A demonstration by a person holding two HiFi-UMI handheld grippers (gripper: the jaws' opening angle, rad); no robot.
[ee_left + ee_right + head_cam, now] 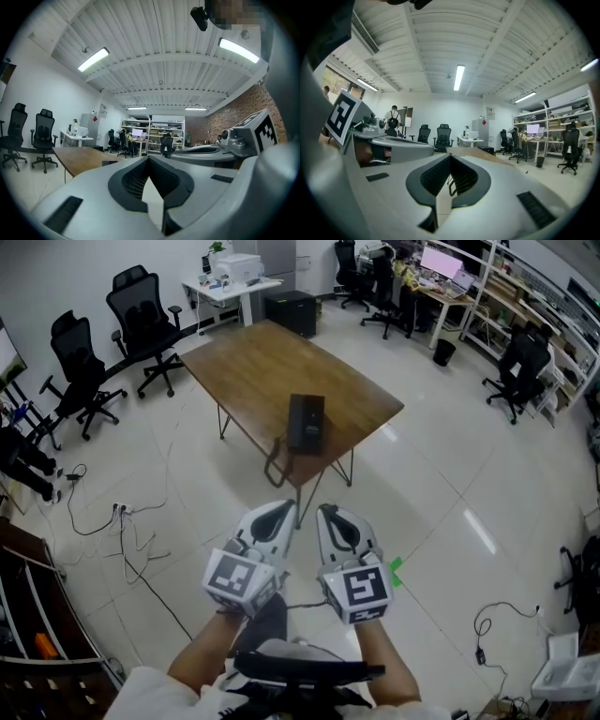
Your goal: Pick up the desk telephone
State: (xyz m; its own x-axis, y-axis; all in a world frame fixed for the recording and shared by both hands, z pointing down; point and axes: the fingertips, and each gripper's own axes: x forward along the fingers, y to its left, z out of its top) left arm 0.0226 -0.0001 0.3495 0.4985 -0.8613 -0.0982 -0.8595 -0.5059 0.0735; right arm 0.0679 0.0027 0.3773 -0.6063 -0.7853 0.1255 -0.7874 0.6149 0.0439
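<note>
Floor [450,521]: pale glossy tiles across an open office, with loose cables [131,540] trailing at the left.
Table [272,371]: brown wooden top on thin metal legs, standing mid-room ahead of the person.
Office chairs [141,320]: two black ones on the far left side of the table.
Left gripper [284,507]: held low in front of the person, pointing toward the table; jaws clenched together with nothing between them [149,159].
Right gripper [325,511]: just beside the left one, pointing the same way; jaws likewise pressed together and empty [451,157].
Desk telephone [306,422]: dark, lying on the table's near edge, well apart from both grippers.
</note>
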